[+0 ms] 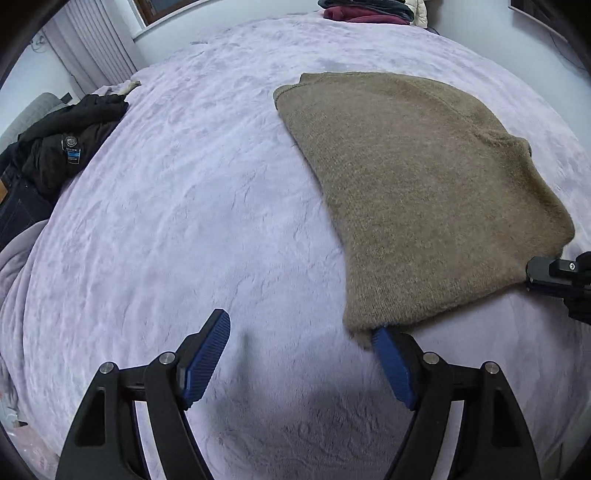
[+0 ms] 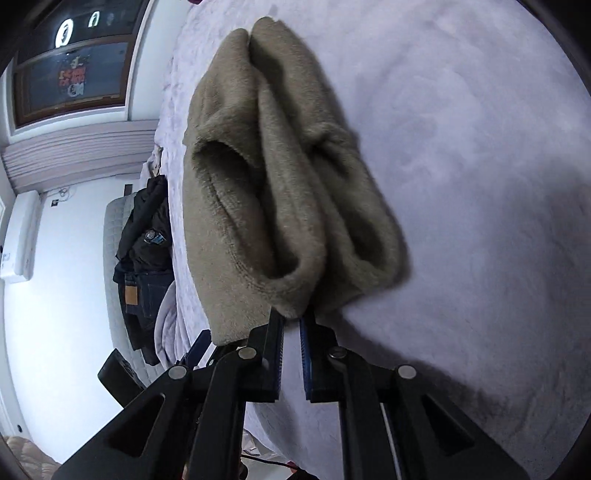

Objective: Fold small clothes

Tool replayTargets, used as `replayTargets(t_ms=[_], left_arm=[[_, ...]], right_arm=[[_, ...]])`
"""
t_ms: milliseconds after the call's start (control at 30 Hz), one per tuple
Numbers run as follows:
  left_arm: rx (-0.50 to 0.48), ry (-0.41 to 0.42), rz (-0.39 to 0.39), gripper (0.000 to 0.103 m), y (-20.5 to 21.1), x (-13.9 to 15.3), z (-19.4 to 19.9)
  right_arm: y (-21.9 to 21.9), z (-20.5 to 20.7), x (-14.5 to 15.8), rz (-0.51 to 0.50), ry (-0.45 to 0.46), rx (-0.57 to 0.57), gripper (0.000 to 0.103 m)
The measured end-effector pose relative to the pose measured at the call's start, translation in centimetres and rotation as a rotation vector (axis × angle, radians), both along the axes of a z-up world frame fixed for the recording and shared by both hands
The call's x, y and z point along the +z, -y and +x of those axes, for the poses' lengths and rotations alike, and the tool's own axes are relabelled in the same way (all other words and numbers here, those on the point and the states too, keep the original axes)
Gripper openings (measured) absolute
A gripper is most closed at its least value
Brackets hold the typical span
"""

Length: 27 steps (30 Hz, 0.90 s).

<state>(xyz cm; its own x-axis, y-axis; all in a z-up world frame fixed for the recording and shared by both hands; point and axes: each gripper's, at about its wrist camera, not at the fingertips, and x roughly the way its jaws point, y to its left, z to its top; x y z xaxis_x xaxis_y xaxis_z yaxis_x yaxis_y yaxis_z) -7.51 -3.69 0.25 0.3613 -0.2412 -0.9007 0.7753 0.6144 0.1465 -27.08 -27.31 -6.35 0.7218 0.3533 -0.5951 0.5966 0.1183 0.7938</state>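
A folded brown knit sweater (image 1: pixel 406 184) lies on the lilac blanket (image 1: pixel 184 203) of a bed. In the left wrist view my left gripper (image 1: pixel 301 323) is open, its blue pads wide apart over bare blanket. The sweater's near corner rests over the tip of one of its fingers (image 1: pixel 388 354); nothing is between the pads. My right gripper (image 1: pixel 546 273) shows at the right edge, at the sweater's other near corner. In the right wrist view my right gripper (image 2: pixel 291 319) is shut on the bunched edge of the sweater (image 2: pixel 273 177), which rises in folds ahead of it.
A black jacket over dark jeans (image 1: pixel 70 147) is heaped at the bed's left edge and appears again as the dark heap (image 2: pixel 147 236). Stacked clothes (image 1: pixel 369 13) sit at the far edge. A window (image 2: pixel 74 74) and a radiator (image 2: pixel 81 155) are beyond the bed.
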Motion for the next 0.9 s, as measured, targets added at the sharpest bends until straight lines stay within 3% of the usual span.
replayTargets(t_ms=[100,167,200,233,267,467,633,733,800,900], left_arm=[[-0.013,0.0,0.043,0.079,-1.2,0.4,-0.1],[0.004,-0.033,0.024,0.079,-1.8,1.4,0.4],[0.023,-0.055,0.002,0.079,-1.8,1.9,1.4],[0.036,-0.074,-0.023,0.079,-1.6,2.3,2.2],[0.049,-0.09,-0.057,0.079,-1.1,2.9,3.0],[0.05,-0.142,-0.147,0.079,4.8,3.6,6.1],[0.08,-0.196,-0.169,0.079,8.4,1.7,7.4],[0.073,-0.163,-0.155,0.079,9.1,1.8,6.7],[0.057,-0.142,-0.154,0.079,9.2,2.3,5.9],[0.039,-0.15,-0.14,0.079,9.7,1.7,5.2]], right_arm=[[0.6,-1.5,1.2,-0.072,-0.091,0.024,0.015],[1.6,-2.4,2.7,-0.124,-0.118,0.02,0.025],[2.3,-2.8,3.7,-0.153,-0.115,0.003,0.031],[2.9,-3.1,4.5,-0.176,-0.11,-0.006,0.046],[3.7,-2.9,5.3,-0.208,-0.109,-0.007,0.054],[7.8,2.6,7.2,-0.332,-0.051,0.018,0.054],[11.8,9.5,4.5,-0.312,-0.061,0.073,0.054],[12.2,11.9,3.1,-0.234,-0.047,0.105,0.018],[11.7,11.7,4.3,-0.282,-0.029,0.126,0.015],[10.7,10.7,6.9,-0.447,-0.026,0.181,0.013]])
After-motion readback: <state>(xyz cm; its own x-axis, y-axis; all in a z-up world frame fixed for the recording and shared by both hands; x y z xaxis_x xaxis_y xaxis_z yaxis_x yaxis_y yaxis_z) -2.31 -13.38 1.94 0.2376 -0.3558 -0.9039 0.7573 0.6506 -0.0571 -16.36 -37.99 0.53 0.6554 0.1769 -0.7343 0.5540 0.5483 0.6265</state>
